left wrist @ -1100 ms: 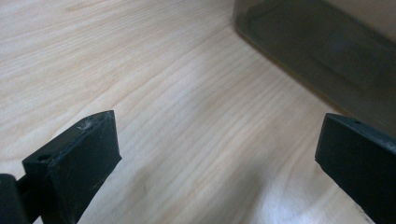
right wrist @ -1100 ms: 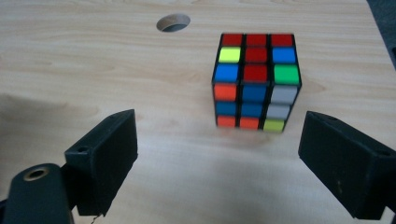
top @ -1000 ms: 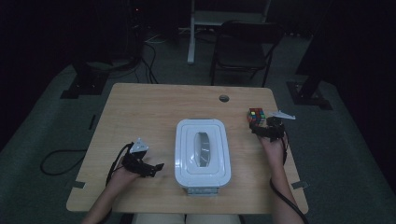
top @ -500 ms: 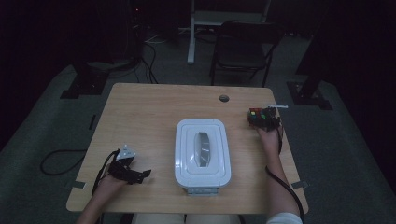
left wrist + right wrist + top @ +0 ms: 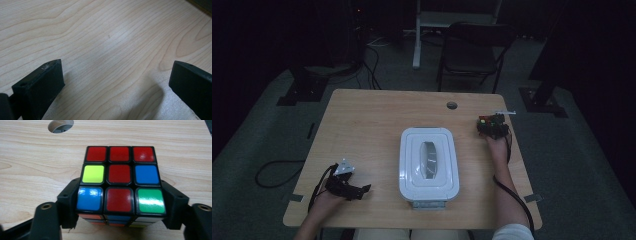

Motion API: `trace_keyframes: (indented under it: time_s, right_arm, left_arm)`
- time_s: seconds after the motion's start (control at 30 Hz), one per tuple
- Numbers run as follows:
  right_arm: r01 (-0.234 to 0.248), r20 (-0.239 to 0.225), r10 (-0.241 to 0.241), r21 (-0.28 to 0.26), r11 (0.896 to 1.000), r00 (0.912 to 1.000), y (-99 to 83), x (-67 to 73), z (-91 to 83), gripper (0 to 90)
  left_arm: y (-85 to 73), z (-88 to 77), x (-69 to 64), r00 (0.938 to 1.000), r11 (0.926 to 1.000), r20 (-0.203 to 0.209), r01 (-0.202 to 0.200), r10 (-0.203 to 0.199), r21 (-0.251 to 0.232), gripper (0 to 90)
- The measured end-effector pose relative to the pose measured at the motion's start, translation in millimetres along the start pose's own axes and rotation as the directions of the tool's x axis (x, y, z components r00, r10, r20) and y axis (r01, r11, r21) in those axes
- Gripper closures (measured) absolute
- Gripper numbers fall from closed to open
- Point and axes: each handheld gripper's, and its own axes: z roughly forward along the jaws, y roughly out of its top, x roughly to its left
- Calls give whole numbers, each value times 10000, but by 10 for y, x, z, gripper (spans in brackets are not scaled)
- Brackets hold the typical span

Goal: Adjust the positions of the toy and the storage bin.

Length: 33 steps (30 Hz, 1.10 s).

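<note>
Cube clamped at the table's right edge

My right gripper (image 5: 120, 220) has just closed onto the puzzle cube (image 5: 119, 181); my left gripper (image 5: 113, 82) gapes over bare table (image 5: 377, 120). The white lidded container (image 5: 429, 162) sits shut between them.

Cube (image 5: 120, 186) lower layers cut off by the right gripper view's bottom edge, its flanks hidden behind black fingers (image 5: 68, 202). Too small in the high view for reading cube (image 5: 490, 123) colours.
</note>
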Motion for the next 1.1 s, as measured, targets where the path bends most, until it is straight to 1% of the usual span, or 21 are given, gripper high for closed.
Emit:
trace_keyframes:
  time_s: [0.1, 0.17, 0.23, 0.27, 0.43, 0.47, 0.63, 0.7, 0.77, 0.9, 1.0, 1.1]
  right_arm:
    - [116, 165, -115, -58, 9999, 9998, 1, 14, -23, 336]
    - [29, 19, -29, -182, 9998, 10000, -4, 12, -46, 338]
    - [133, 136, -130, -251, 9996, 9998, -19, 23, -67, 339]
    - [144, 158, -140, -275, 9995, 9998, -29, 28, -77, 339]
    - [373, 307, -366, -255, 9990, 9989, -76, 58, -178, 339]
    - [442, 299, -434, -275, 9986, 9986, -86, 59, -208, 339]
    - [644, 261, -633, -404, 9971, 9977, -151, 60, -382, 339]
    - [794, 363, -779, -417, 9960, 9963, -181, 69, -451, 339]
    - [854, 349, -839, -448, 9953, 9959, -215, 79, -523, 339]
    - [1134, 498, -1112, -420, 9927, 9925, -309, 111, -646, 339]
    - [1196, 555, -1172, -428, 9919, 9916, -383, 123, -734, 339]
    - [1147, 446, -1126, -465, 9923, 9926, -460, 129, -829, 339]
  left_arm:
    - [-21, 12, -16, 9996, 9997, -169, -209, 206, -127, 5]
    - [-17, 19, -28, 9992, 9996, -265, -291, 289, -74, 5]
    - [-10, 30, -38, 9982, 9990, -396, -446, 446, 11, 5]
    - [-6, 34, -38, 9980, 9988, -398, -482, 483, 29, 5]
    - [-3, 35, -38, 9981, 9989, -405, -469, 471, 57, 5]
    - [-2, 36, -44, 9981, 9991, -445, -415, 417, 55, 5]
    - [-3, 34, -55, 9978, 9997, -607, -249, 252, 63, 5]
    - [-4, 34, -57, 9978, 9997, -628, -223, 226, 55, 5]
    - [-2, 38, -72, 9971, 10000, -750, -86, 89, 40, 5]
    - [-2, 39, -76, 9970, 10000, -776, -49, 50, 23, 5]
    - [-2, 40, -77, 9970, 10000, -777, -50, 51, 16, 4]
    - [-4, 39, -72, 9973, 9999, -733, -105, 106, 20, 5]
